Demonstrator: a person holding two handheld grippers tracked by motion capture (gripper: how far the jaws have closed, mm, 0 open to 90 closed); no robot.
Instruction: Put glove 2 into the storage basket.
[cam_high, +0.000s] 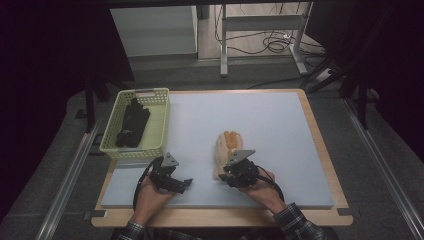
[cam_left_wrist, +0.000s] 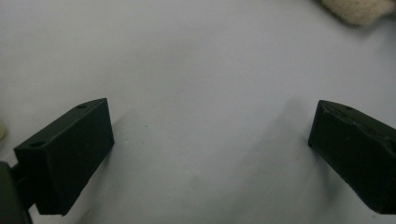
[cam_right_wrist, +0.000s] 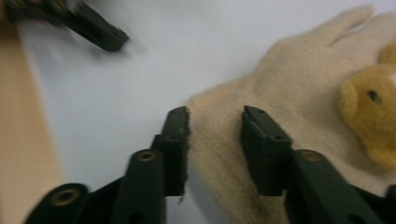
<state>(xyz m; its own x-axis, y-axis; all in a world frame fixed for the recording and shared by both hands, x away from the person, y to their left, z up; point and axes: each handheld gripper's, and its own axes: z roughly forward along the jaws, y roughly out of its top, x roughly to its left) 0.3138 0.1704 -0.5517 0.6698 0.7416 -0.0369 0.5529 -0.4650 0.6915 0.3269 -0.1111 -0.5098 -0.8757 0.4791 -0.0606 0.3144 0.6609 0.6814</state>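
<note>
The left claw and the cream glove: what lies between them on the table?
Nothing: in the high view only bare white mat separates the left claw from the cream glove. The left gripper view shows the same.

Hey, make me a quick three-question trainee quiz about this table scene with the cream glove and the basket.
1. True or false: the right gripper has its jaws set around the cuff edge of the cream glove.
2. What lies in the yellow-green basket? A) black gloves B) a cream glove C) a sponge
3. Fill in: the left gripper stands with its jaws wide ____ over the bare pale blue mat.

Key: 1 true. 2 A, the black gloves. 3 open.
</note>
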